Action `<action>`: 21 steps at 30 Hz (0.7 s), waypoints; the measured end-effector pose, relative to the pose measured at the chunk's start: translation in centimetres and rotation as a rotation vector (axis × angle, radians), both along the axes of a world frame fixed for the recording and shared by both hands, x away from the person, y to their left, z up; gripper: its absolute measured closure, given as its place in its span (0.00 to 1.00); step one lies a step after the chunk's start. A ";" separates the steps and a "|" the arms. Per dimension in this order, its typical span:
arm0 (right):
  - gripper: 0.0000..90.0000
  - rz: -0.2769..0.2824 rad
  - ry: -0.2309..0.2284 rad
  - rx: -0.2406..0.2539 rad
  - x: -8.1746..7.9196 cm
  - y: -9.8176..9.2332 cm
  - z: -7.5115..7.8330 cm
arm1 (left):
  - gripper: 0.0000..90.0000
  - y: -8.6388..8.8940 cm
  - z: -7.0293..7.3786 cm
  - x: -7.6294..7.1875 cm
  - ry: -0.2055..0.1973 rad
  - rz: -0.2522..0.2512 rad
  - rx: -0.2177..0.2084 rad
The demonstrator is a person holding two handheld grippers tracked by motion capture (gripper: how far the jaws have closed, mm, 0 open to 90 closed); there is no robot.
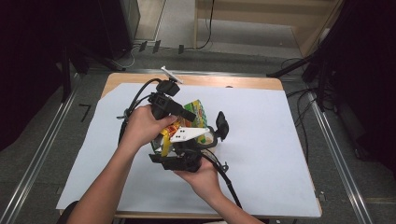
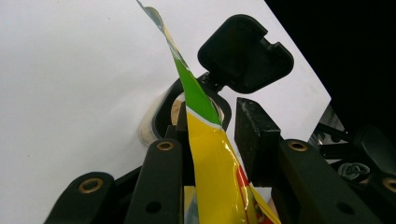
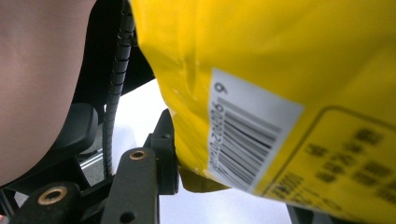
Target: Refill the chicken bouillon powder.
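At centre frame of the high view, both grippers hold a yellow-green snack bag (image 1: 194, 116) over an open clear container (image 1: 211, 138) with a black flip lid (image 1: 222, 125). The left gripper (image 2: 212, 140) pinches the bag's upper edge; the right gripper (image 3: 224, 182) clamps its barcoded body. Judged step: pouring; next, the bag's mouth must stay above the opening while tilting further.

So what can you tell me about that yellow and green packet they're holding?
The packet is a glossy, foil-like pouch, yellow with a green top, red print and a white barcode label. Both grippers hold it above the white sheet, over a clear container with its black lid flipped open. The left gripper has its edge between the jaws; the right gripper holds its body.
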State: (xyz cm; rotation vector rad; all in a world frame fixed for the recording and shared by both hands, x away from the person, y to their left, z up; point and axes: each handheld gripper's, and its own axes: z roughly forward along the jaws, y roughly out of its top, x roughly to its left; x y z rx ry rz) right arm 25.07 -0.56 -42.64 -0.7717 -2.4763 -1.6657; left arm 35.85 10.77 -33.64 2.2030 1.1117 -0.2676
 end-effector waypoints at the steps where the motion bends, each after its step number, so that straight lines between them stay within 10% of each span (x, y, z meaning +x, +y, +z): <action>1: 0.66 0.000 -0.001 -0.001 0.0 0.0 0.0 | 0.80 0.0 0.0 0.0 0.000 0.001 0.000; 21: 0.67 -0.005 0.004 0.003 0.0 -0.1 -0.3 | 0.80 -0.3 -0.2 -0.1 0.004 -0.014 0.004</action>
